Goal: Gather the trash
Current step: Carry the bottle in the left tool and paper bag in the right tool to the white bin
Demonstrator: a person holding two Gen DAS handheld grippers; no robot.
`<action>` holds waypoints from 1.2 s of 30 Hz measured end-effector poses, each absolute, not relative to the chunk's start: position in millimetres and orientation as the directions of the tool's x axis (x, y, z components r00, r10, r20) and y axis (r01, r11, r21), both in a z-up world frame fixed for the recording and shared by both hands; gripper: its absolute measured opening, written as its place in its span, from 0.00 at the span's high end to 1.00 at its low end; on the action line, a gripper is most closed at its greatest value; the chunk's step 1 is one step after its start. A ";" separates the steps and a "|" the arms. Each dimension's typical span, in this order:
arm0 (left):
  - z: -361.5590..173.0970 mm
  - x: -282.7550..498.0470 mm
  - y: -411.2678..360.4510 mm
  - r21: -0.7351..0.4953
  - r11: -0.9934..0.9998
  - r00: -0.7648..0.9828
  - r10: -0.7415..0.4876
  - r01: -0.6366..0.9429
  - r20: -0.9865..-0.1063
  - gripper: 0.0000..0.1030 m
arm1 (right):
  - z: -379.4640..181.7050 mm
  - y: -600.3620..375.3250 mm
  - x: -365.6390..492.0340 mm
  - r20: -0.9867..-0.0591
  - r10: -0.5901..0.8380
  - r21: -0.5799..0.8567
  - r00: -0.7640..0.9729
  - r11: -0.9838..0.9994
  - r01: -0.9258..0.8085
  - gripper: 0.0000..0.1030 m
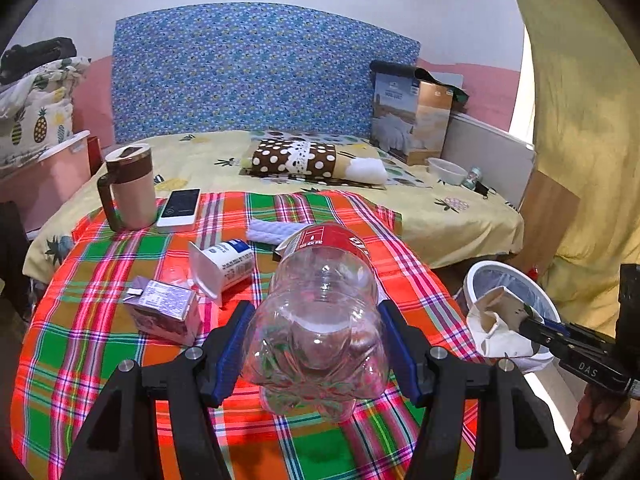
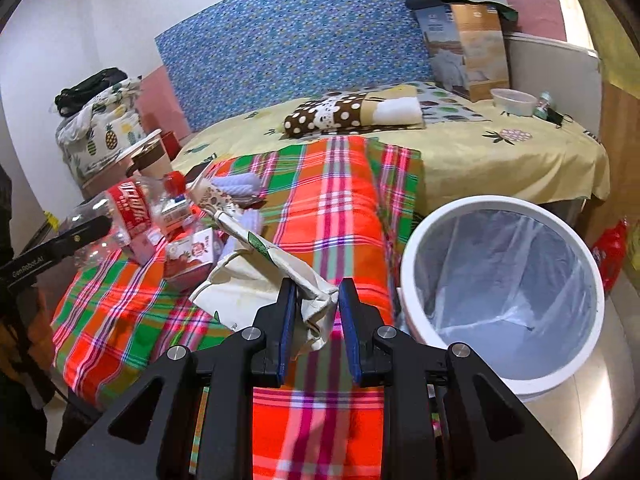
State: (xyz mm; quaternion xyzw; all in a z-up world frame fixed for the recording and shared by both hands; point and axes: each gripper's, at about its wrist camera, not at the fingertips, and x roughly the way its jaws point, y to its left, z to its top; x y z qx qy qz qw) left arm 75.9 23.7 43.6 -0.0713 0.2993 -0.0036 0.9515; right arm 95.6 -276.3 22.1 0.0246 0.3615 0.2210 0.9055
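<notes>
My left gripper (image 1: 316, 344) is shut on a clear plastic bottle (image 1: 320, 312) with a red label, its base toward the camera, held just above the plaid tablecloth. The right wrist view shows the same bottle (image 2: 128, 208) at the left. My right gripper (image 2: 318, 308) is shut on a crumpled cream paper bag (image 2: 260, 264), held beside the rim of the white lined trash bin (image 2: 416, 264). Seen from the left wrist, the bag (image 1: 496, 320) hangs at the bin (image 1: 480, 272) with the right gripper (image 1: 530, 326) behind it.
On the plaid cloth (image 1: 100, 352) lie a tipped yogurt cup (image 1: 224, 268), a purple carton (image 1: 164, 308), a phone (image 1: 180, 208), a mug (image 1: 128, 188) and a white cloth (image 1: 272, 230). A red-and-white carton (image 2: 192, 252) lies near the bag. A bed stands behind.
</notes>
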 end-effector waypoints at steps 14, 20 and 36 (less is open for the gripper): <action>42.2 99.5 -57.7 -0.157 0.972 0.785 -0.233 0.173 -0.574 0.39 | 25.1 -319.4 93.5 -0.636 0.340 0.205 0.693 0.940 -0.273 0.77; 27.9 118.0 -101.9 -0.173 0.947 0.735 -0.319 0.270 -0.598 0.39 | 21.2 -341.6 94.4 -0.652 0.279 0.199 0.705 0.960 -0.196 0.77; -19.2 173.2 -193.3 -0.214 0.874 0.585 -0.456 0.436 -0.671 0.39 | 0.1 -381.9 111.6 -0.730 0.099 0.115 0.676 0.993 -0.021 0.76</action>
